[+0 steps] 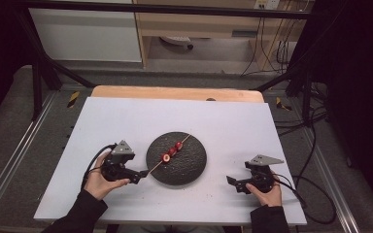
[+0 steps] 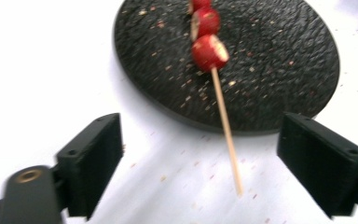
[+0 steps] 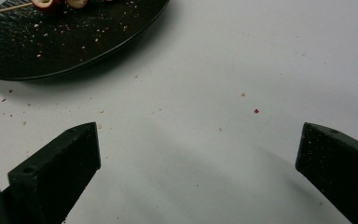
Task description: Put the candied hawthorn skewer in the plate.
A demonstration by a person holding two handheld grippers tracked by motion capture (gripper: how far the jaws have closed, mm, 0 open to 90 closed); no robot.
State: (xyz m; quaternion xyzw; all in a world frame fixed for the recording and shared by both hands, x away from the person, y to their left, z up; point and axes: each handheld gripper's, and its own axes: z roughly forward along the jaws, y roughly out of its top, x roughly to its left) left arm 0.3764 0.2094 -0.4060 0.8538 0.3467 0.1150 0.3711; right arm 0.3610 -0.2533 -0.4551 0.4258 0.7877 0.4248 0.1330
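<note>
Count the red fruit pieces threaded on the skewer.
3, in a row on the skewer lying across the black plate: one nearest the left gripper, one in the middle, one farthest along. None seems hidden.

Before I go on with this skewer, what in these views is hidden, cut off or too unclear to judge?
- Skewer: in the left gripper view its far end and third red piece are cut by the top edge.
- Skewer in the right gripper view: the top edge crops the fruit pieces.
- Black plate: crumbs too small to see in the high view.
- Whether the skewer's near tip touches the table: blurred, left gripper view.
</note>
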